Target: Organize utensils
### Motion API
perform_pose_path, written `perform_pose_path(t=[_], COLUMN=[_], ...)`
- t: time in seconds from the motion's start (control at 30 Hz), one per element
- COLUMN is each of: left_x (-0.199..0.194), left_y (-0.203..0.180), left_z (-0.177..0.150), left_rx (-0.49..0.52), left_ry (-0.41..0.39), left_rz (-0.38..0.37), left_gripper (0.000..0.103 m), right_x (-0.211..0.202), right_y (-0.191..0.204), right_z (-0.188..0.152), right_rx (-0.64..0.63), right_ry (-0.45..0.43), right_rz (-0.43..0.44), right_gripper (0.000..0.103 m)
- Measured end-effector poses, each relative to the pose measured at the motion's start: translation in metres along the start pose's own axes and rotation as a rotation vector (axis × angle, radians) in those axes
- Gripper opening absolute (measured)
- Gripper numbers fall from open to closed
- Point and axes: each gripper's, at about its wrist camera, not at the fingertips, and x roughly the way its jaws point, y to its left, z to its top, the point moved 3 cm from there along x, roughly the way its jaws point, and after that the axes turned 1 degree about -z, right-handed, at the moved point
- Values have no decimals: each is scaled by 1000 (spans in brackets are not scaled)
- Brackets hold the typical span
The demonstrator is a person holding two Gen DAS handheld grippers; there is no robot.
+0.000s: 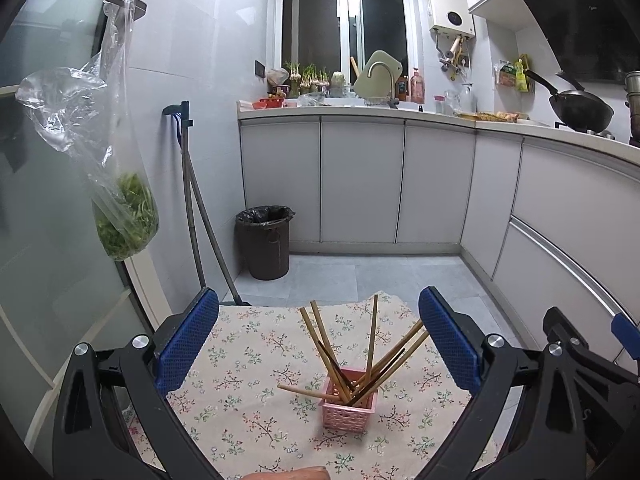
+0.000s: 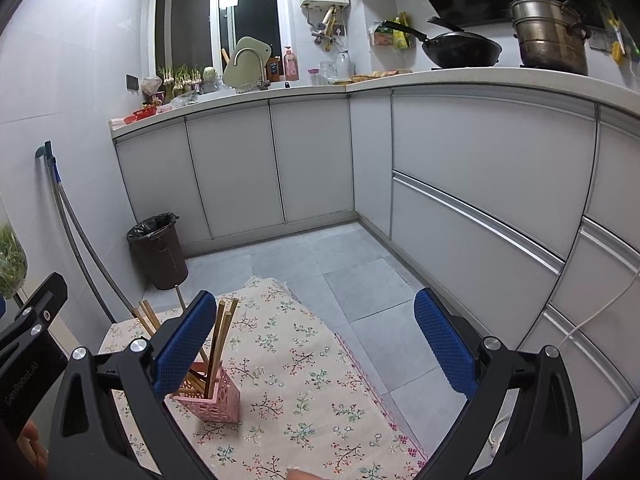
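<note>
Blue ribbed pads on black jointed arms fill the near edge of both views: the left gripper [image 1: 318, 340] and the right gripper [image 2: 316, 340] both hang with their tongs spread wide and nothing between them.

Everything that matters sits around the pink basket [image 1: 350, 406], a small square holder with lattice-cut plastic walls, standing on the floral tablecloth [image 1: 240, 360]. It lies below and ahead of the left gripper, between its pads; seen from the right gripper it stands low and to the left, partly hidden behind that gripper's left pad. A bundle of chopsticks [image 1: 372, 344] stands in the basket, thin straight sticks of bamboo-coloured wood fanning out in several directions. One chopstick [image 1: 304, 393] lies almost flat, sticking out to the left of the basket; whether it rests on the rim or pokes through the lattice I cannot tell.

By my reckoning that low stick is the one left to tidy. It would go best with the left gripper coming down beside the basket, pinching the stick near its free end across its narrow width, lifting gently, then tipping it upright. The basket looks light, so a slow pull seems wise, lest it tip on the soft cloth.
</note>
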Motion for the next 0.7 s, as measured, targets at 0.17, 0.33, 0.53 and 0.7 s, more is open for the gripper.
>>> perform_pose_path(t=[0.17, 0.33, 0.53, 0.7], left_x=[2, 5, 6, 7], left_y=[-1, -2, -4, -4], left_z=[-2, -2, -2, -2], left_rx=[9, 14, 19, 21], left_ry=[9, 27, 32, 43], left_rz=[5, 2, -14, -14], left_gripper=[96, 96, 96, 96], right_x=[0, 0, 0, 2], right_y=[0, -1, -4, -3], right_z=[0, 0, 1, 1], right_rx=[5, 16, 30, 31], right_ry=[3, 12, 17, 26], right_rz=[-5, 0, 6, 12], right_gripper=[96, 96, 96, 96])
